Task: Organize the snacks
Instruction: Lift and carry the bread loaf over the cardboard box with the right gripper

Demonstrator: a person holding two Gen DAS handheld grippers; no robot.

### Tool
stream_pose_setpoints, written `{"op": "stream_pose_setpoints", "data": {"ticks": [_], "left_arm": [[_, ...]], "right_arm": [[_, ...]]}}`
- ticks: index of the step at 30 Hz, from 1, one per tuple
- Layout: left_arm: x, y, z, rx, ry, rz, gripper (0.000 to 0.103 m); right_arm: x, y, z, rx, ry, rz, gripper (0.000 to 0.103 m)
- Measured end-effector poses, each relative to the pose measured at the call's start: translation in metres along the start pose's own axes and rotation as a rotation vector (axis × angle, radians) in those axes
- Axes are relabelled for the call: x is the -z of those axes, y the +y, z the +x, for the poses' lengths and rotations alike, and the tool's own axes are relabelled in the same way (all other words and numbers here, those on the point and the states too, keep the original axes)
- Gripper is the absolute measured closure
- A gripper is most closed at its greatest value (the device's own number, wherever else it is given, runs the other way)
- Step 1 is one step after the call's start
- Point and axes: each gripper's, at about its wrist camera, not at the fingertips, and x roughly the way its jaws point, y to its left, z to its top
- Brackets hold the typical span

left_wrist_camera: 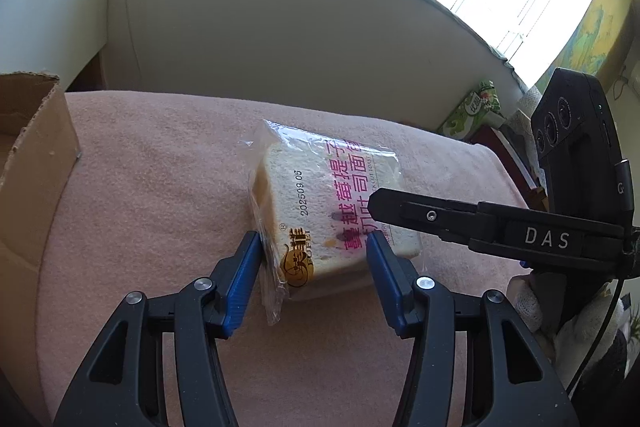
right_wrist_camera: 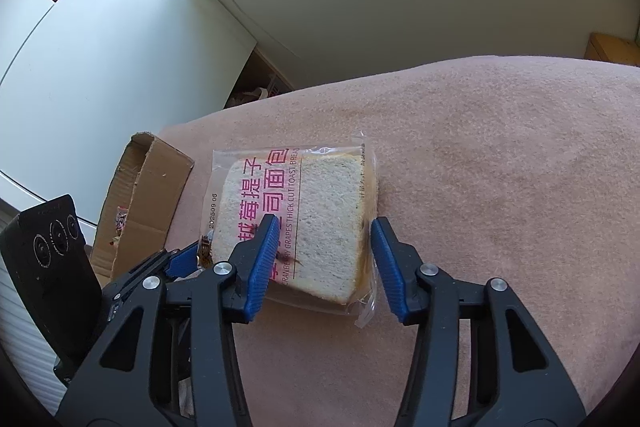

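Observation:
A clear packet of thick-cut toast bread with pink print (left_wrist_camera: 332,211) lies flat on the pink blanket (left_wrist_camera: 160,187). My left gripper (left_wrist_camera: 314,241) is open, its blue pads on either side of the packet's near end, not squeezing it. My right gripper (right_wrist_camera: 324,227) is open too, straddling the packet's (right_wrist_camera: 296,219) other side; its left pad is over the bread and its right pad is at the packet's edge. In the left wrist view the right gripper's black finger (left_wrist_camera: 440,215) lies across the packet's right part.
An open cardboard box (left_wrist_camera: 28,155) stands at the blanket's left edge; it also shows in the right wrist view (right_wrist_camera: 148,195), with some wrapped items inside. A green carton (left_wrist_camera: 476,107) and clutter lie beyond the blanket's far right. A wall and windowsill with plants lie behind.

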Motion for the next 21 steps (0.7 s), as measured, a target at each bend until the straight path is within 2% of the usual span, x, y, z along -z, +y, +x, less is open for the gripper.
{"op": "stream_pose_setpoints", "data": {"ticks": [8,21], "left_arm": [[0.008,0.001,-0.030,-0.016,-0.050,0.015,0.050],[0.024,0.018,-0.102,-0.045,-0.167,0.024,0.050]], "right_arm": [[0.007,0.028,-0.015,0.007,-0.030,-0.058,0.052],[0.019,0.100,-0.040,-0.006,-0.086,-0.178,0.052]]}}
